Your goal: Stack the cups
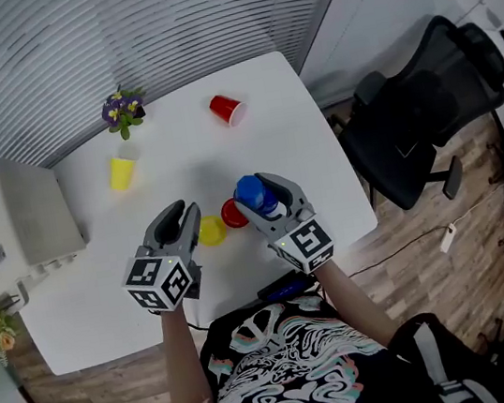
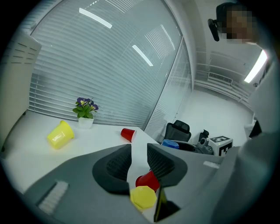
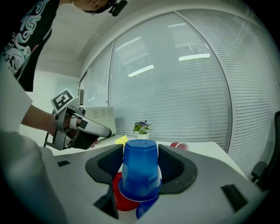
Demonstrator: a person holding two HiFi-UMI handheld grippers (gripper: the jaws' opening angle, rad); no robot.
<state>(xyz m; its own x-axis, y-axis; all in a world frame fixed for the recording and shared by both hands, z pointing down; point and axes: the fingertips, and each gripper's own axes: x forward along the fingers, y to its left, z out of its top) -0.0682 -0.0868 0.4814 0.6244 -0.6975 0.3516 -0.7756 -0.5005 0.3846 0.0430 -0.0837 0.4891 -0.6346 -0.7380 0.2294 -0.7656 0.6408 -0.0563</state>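
White bench (image 1: 214,78) bears the upturned red cup (image 1: 232,214); right tool (image 3: 141,151), pinching the inverted blue cup (image 3: 140,173) over it, should centre rim over base and lower squarely, while left tool (image 2: 139,154) hangs spread and empty.

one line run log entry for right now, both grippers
task: stack cups | right gripper: shut on blue cup, upside down over red cup | left gripper: jaws apart, empty, yellow cup just below

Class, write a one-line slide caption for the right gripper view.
Right gripper holds an upside-down blue cup above a red cup; a potted plant stands behind.
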